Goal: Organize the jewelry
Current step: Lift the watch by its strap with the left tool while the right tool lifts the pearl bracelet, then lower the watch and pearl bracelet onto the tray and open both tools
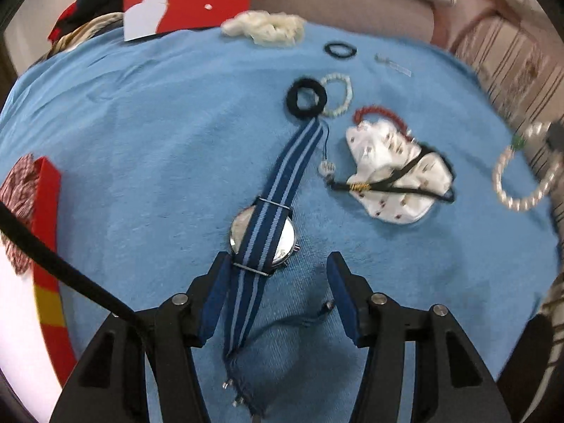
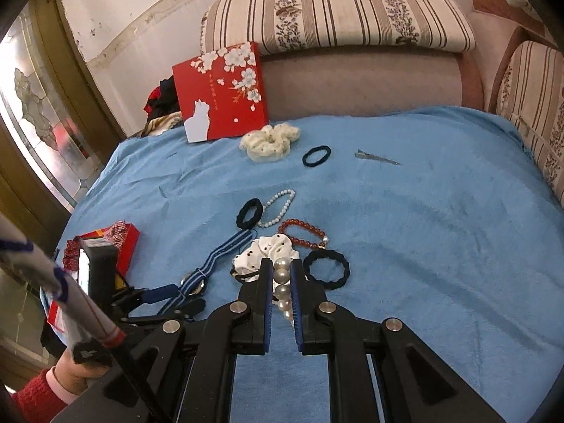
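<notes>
Here the right hand-held gripper (image 2: 282, 275) pinches the pearl bracelet (image 2: 282, 289)

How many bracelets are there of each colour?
red bracelet: 1
white bead bracelet: 1
pearl bracelet, held in the right tongs: 1
Total: 3
</notes>
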A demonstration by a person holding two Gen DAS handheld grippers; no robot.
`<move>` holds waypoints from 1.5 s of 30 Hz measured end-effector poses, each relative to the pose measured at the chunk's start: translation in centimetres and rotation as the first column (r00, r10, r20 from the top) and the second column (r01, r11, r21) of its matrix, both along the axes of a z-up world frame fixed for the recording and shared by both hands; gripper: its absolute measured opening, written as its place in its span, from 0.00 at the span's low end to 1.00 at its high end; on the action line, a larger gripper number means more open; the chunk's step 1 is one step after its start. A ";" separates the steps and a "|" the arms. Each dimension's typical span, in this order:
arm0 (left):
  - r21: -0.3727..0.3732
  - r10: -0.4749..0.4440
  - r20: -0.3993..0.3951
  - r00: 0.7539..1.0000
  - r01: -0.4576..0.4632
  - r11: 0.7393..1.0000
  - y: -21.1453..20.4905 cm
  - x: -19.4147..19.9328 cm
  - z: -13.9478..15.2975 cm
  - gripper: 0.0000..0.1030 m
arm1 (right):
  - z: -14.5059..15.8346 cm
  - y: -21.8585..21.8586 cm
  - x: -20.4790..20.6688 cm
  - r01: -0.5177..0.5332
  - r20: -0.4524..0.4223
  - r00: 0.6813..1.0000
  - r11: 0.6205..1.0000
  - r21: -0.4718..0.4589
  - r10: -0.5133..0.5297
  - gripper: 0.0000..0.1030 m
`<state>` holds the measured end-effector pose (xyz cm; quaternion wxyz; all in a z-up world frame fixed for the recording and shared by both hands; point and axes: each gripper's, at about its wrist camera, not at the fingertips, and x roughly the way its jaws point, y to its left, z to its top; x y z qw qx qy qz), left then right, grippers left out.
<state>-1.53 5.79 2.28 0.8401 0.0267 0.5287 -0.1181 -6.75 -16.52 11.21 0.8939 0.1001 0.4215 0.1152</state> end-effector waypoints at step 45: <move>-0.762 0.528 -0.295 0.796 -0.530 0.372 37.0 -9.1 -2.3 0.30 | 1.5 32.1 -1.8 -0.552 -0.060 0.831 0.833 0.028 0.553 0.10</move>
